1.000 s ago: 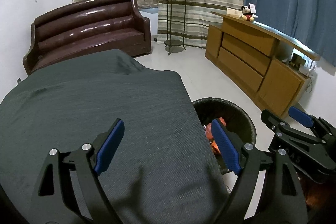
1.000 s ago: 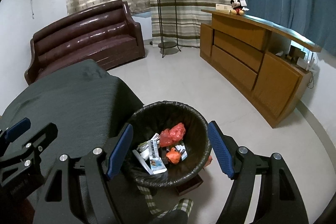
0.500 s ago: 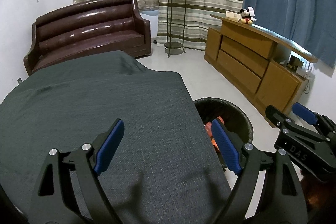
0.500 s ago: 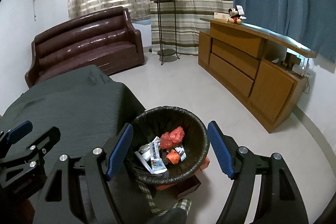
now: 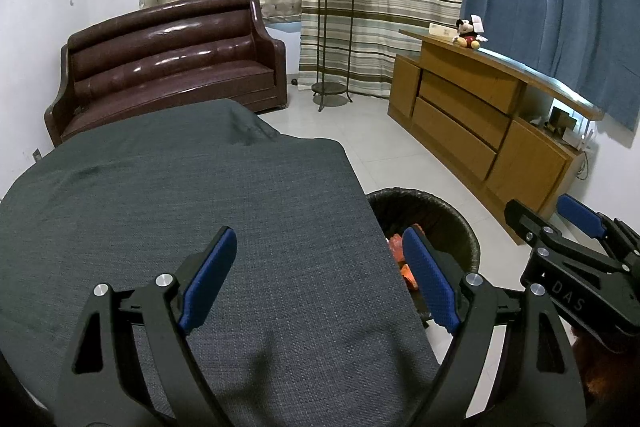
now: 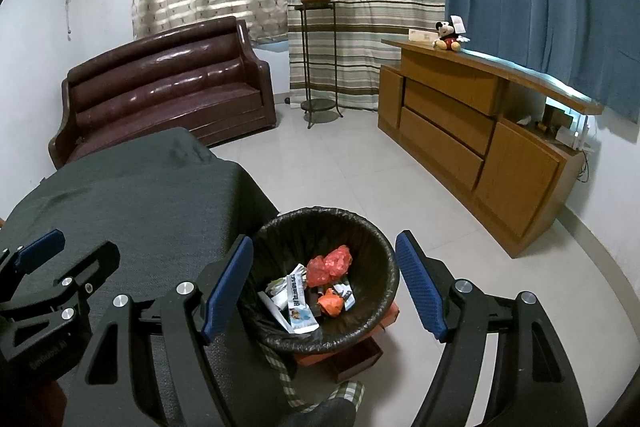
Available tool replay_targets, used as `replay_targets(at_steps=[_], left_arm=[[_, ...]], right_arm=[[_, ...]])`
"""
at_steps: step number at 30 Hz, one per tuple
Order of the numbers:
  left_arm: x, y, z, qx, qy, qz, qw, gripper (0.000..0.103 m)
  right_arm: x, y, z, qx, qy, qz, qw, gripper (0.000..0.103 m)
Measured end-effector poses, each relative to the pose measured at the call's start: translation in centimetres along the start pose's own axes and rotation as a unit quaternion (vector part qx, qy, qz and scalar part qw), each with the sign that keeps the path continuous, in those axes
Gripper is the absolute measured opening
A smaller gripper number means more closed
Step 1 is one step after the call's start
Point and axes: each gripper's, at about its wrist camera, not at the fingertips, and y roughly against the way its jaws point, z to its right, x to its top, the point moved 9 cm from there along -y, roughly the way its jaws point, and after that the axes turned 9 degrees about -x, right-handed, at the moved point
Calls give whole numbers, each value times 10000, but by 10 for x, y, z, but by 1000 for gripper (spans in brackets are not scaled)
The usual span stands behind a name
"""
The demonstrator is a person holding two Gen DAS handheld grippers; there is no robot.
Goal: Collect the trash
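Observation:
A black-lined trash bin [image 6: 372,227] stands on the floor beside the grey-clothed table [image 6: 152,203]. It holds red crumpled plastic [image 6: 330,264], orange scraps and white wrappers [image 6: 298,301]. My right gripper [image 6: 324,283] is open and empty, high above the bin. My left gripper [image 5: 318,277] is open and empty over the table's right edge [image 5: 240,227]. The bin's rim [image 5: 448,211] shows in the left wrist view, partly hidden by the table. The right gripper [image 5: 560,227] also shows there at the far right.
A brown leather sofa [image 5: 168,63] stands at the back left. A plant on a tall metal stand [image 5: 334,39] is by the striped curtains. A wooden cabinet [image 6: 472,131] with a Mickey toy [image 6: 450,35] lines the right wall. A small orange box [image 6: 348,355] sits under the bin.
Both grippers have risen and drawn back a little, so the bin and table look smaller and lower. Both jaws stayed open and empty.

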Motion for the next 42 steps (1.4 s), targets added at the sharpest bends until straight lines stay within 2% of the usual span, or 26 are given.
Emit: replay_targets(at_steps=[42], left_arm=[[-6, 4, 8, -75, -39, -32, 10000, 83]], right_arm=[[-1, 0, -1, 1, 3, 2, 10000, 72]])
